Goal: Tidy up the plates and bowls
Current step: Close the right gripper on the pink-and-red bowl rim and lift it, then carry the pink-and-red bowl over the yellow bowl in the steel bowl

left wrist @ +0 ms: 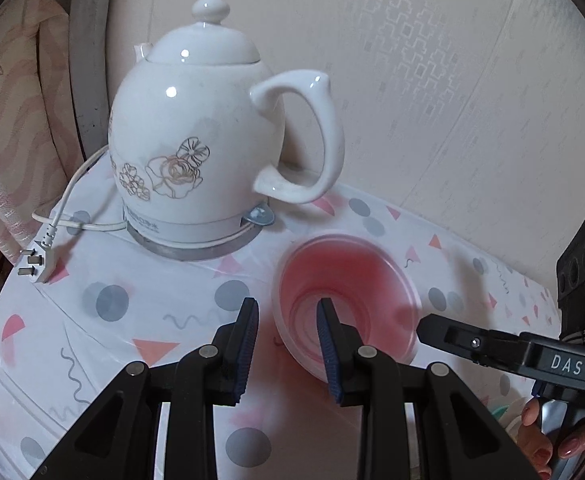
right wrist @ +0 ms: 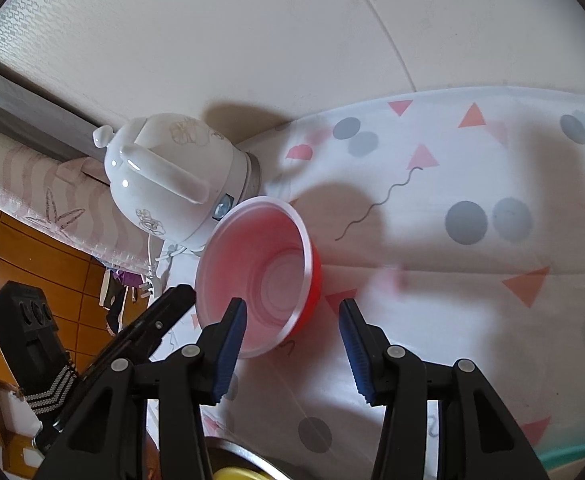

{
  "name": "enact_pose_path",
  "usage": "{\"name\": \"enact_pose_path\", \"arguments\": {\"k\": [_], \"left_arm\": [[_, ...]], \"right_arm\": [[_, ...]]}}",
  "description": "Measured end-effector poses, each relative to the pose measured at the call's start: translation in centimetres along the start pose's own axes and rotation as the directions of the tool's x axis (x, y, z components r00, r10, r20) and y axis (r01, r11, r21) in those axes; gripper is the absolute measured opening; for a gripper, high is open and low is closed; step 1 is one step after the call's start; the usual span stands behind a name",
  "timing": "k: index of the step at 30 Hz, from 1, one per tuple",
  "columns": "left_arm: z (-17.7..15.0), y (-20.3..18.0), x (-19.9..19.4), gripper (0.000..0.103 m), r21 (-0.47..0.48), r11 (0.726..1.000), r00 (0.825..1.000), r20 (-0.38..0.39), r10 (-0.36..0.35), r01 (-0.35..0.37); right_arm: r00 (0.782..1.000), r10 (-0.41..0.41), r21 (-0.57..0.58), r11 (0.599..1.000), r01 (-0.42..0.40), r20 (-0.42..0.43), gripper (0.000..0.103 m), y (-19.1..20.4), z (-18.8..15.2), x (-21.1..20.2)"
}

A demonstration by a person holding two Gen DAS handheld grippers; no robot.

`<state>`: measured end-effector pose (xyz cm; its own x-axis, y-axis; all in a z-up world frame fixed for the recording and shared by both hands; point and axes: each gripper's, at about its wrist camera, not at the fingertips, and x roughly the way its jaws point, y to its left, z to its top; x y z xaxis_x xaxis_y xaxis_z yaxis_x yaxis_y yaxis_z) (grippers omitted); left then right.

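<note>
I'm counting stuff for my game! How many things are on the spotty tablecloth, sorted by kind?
Bowls: 1, the red bowl with its pale inside.
Kettles: 1, the white electric kettle with flowers, on its base.
Power plugs: 1, the kettle's white plug, lying unplugged on the tablecloth.
Total: 3 things.

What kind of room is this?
Probably a room in someone's home: a white electric kettle and a red bowl sit on a patterned tablecloth, with a wallpapered wall behind.
</note>
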<state>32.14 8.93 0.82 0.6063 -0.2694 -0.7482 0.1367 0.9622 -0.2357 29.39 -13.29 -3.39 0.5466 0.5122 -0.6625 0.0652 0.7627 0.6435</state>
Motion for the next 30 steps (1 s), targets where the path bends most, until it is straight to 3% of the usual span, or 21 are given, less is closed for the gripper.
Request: {"name": "enact_pose_path", "arguments": {"k": [6, 10, 12, 17, 22, 30], "left_arm": [[0.0, 0.0, 1.3, 0.03, 0.002, 1.0, 0.999, -0.028, 0.016, -0.016], [-0.1, -0.2, 2.5, 0.016, 0.005, 1.0, 0.998, -0.064, 0.004, -0.003], [-0.3, -0.3, 2.7, 0.013, 0.012, 1.0, 0.998, -0.068, -0.008, 0.009], [-0.9, -1.2, 1.7, 0.01, 0.058, 0.998, 0.999, -0.034, -0.006, 0.007], [-1.8, -2.9, -0.5, 0.01, 0.128, 0.991, 0.999, 0.038, 0.018, -0.023], [-3.9, -4.4, -5.7, 0.01, 0.163, 0.987, 0.991, 0.132, -0.014, -0.008]], "right_arm": [[1.0, -0.008, -0.009, 1.0, 0.008, -0.022, 0.033, -0.2, 0.1, 1.1], [0.999, 0.002, 0.0, 1.0, -0.002, -0.051, 0.025, -0.4, 0.0, 1.9], [0.998, 0.029, 0.031, 0.999, -0.027, -0.06, 0.024, -1.1, -0.1, 2.1], [0.997, 0.051, 0.041, 0.998, -0.048, -0.063, 0.012, -1.5, -0.6, 1.8], [0.999, 0.033, -0.002, 0.999, -0.033, -0.027, 0.011, -0.6, -1.3, 0.3], [0.997, 0.055, -0.068, 0.996, -0.052, 0.045, 0.011, 0.7, -4.1, -4.5]]}}
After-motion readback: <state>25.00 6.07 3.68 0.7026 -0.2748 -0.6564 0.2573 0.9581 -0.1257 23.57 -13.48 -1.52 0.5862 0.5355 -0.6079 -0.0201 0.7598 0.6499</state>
